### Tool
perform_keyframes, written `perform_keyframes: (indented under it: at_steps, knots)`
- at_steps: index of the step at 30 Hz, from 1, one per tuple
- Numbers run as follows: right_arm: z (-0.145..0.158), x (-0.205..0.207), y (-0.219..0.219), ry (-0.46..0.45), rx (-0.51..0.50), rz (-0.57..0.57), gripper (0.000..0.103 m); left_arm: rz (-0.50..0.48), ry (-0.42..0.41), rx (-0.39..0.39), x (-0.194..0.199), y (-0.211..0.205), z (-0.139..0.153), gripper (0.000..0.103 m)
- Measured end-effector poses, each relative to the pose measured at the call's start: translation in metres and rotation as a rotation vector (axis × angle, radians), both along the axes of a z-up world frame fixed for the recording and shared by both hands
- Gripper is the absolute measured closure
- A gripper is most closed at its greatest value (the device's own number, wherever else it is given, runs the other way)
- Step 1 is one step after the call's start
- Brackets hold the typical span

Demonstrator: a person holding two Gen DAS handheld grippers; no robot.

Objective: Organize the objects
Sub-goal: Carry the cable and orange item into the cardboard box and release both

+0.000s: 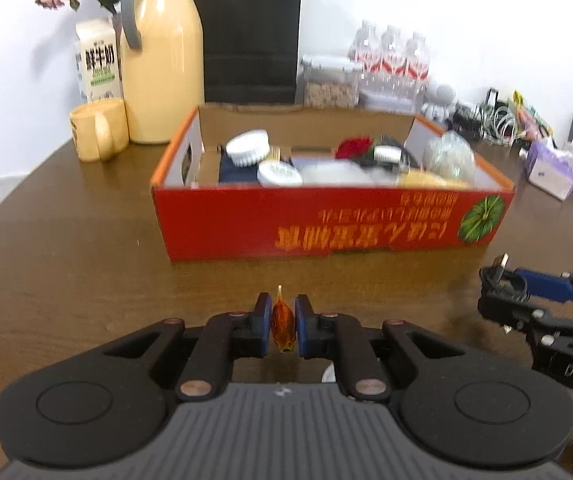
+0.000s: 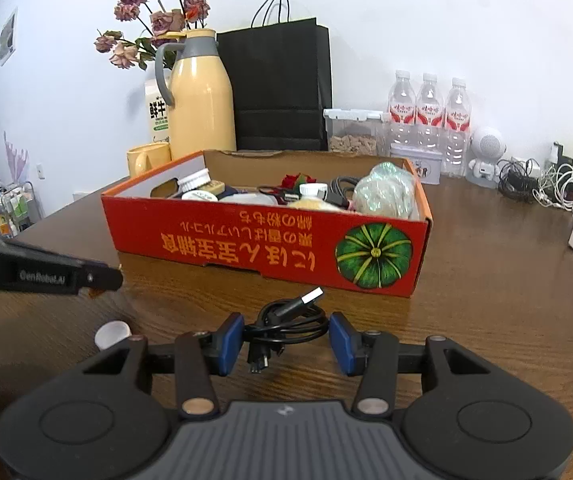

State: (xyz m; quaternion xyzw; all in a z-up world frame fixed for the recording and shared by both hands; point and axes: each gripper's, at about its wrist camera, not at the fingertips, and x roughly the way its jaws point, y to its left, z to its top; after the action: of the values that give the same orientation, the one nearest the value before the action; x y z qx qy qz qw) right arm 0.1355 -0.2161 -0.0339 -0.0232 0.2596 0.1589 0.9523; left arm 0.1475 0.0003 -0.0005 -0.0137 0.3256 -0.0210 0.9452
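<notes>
Wooden table (image 1: 66, 240) | left hand-held gripper (image 1: 283, 330) clamps amber piece (image 1: 283, 326) | right hand-held gripper (image 2: 286, 338) grips coiled cable (image 2: 286, 316)

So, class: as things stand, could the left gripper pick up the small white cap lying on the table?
Probably not yet. The left gripper is already shut on a small amber piece, so its jaws are occupied. The white cap lies bare on the table with nothing over it; only the full jaws stand in the way.

Both wrist views low, facing red box (image 1: 326, 220)
</notes>
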Motion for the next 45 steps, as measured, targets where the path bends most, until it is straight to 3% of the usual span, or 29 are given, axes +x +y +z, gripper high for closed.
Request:
perform_keyframes:
  at_steps: [10, 21, 32, 36, 43, 45]
  knots:
    - [0.032, 0.015, 0.007, -0.095, -0.019, 0.004, 0.057, -0.025, -0.133, -0.008, 0.012, -0.009, 0.036, 0.090]
    - [0.054, 0.072, 0.015, -0.157, -0.016, -0.011, 0.057, -0.013, -0.228, -0.033, 0.057, -0.020, 0.057, 0.090]
    - [0.045, 0.136, 0.013, -0.157, 0.016, -0.072, 0.057, 0.066, -0.269, 0.023, 0.116, -0.022, 0.046, 0.090]
    - [0.032, 0.144, 0.009, -0.106, 0.016, -0.075, 0.057, 0.066, -0.239, 0.034, 0.124, -0.018, 0.032, 0.090]
    - [0.026, 0.138, 0.012, -0.099, 0.009, -0.063, 0.056, 0.061, -0.235, 0.049, 0.122, -0.017, 0.026, 0.089]
    - [0.026, 0.136, 0.012, -0.102, 0.011, -0.061, 0.054, 0.071, -0.247, 0.063, 0.119, -0.018, 0.026, 0.084]
